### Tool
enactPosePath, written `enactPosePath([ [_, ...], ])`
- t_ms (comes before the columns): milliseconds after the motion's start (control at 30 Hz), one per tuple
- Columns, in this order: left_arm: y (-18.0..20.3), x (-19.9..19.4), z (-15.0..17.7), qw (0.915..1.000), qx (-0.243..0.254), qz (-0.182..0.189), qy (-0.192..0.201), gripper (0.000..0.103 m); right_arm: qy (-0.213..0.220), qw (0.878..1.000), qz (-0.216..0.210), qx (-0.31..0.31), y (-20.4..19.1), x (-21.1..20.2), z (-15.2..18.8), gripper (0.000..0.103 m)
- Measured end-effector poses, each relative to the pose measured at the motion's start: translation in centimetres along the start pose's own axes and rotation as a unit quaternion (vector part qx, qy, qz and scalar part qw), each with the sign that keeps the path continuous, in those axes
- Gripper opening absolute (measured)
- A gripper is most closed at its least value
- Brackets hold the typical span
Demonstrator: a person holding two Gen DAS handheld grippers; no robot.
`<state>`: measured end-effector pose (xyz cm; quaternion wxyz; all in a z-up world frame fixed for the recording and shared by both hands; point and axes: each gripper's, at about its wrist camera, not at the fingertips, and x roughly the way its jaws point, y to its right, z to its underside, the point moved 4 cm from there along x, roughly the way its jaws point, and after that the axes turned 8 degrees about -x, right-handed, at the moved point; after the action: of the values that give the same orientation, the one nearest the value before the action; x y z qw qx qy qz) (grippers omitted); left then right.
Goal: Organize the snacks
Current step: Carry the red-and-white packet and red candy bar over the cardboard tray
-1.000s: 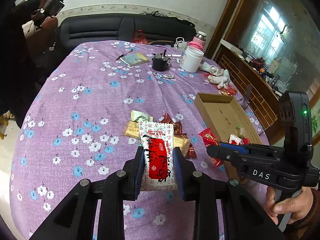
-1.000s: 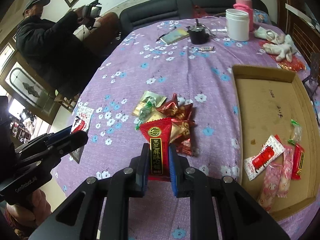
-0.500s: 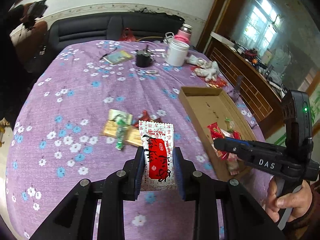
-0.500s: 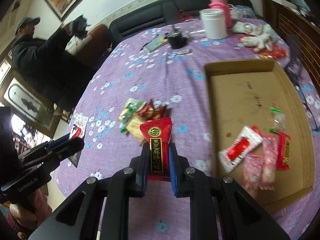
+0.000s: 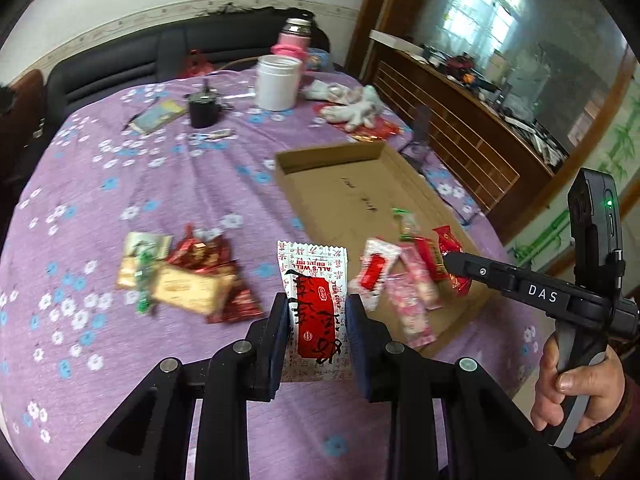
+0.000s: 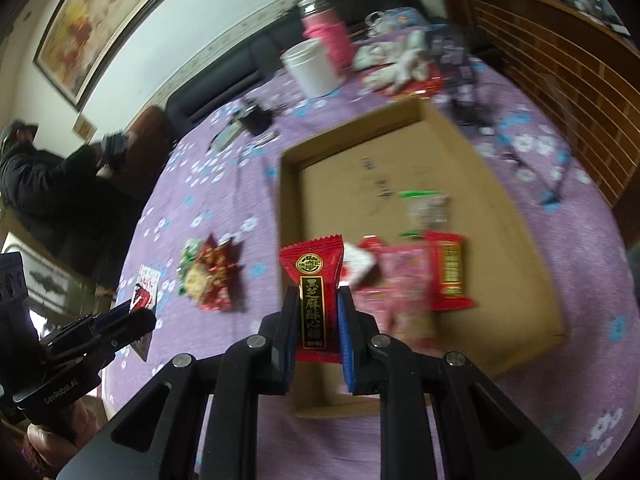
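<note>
Two tongs each grip a snack: the left tongs (image 5: 316, 320) clamp a white-and-red printed sachet (image 5: 315, 308) above the purple flowered tabletop (image 5: 160, 184), and the right tongs (image 6: 318, 316) pinch a red black-labelled candy packet (image 6: 314, 280) over the shallow cardboard box (image 6: 500, 208), where several red and pink packets (image 6: 416, 280) lie; a loose snack pile (image 5: 188, 276) lies beside it.

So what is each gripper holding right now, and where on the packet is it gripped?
The left gripper pinches a white-and-red snack packet by its lower side edges. The right gripper pinches a red candy packet by its lower side edges.
</note>
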<state>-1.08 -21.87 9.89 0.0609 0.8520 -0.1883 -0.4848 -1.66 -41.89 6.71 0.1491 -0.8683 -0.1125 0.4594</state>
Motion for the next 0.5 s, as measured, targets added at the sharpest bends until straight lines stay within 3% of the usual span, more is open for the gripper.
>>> enactPosePath([
  [267, 5.1, 4.1, -0.3, 0.9986, 0.023, 0.036, -0.03, 0.029, -0.011, 0.999, 0.032, 0.016, 4.8, -1.5, 1.5, 0.017],
  [500, 7.3, 8.2, -1.2, 0.9975, 0.026, 0.04, -0.052, 0.029, -0.036, 0.998, 0.043, -0.016, 6.0, -0.8, 1.6, 0.017],
])
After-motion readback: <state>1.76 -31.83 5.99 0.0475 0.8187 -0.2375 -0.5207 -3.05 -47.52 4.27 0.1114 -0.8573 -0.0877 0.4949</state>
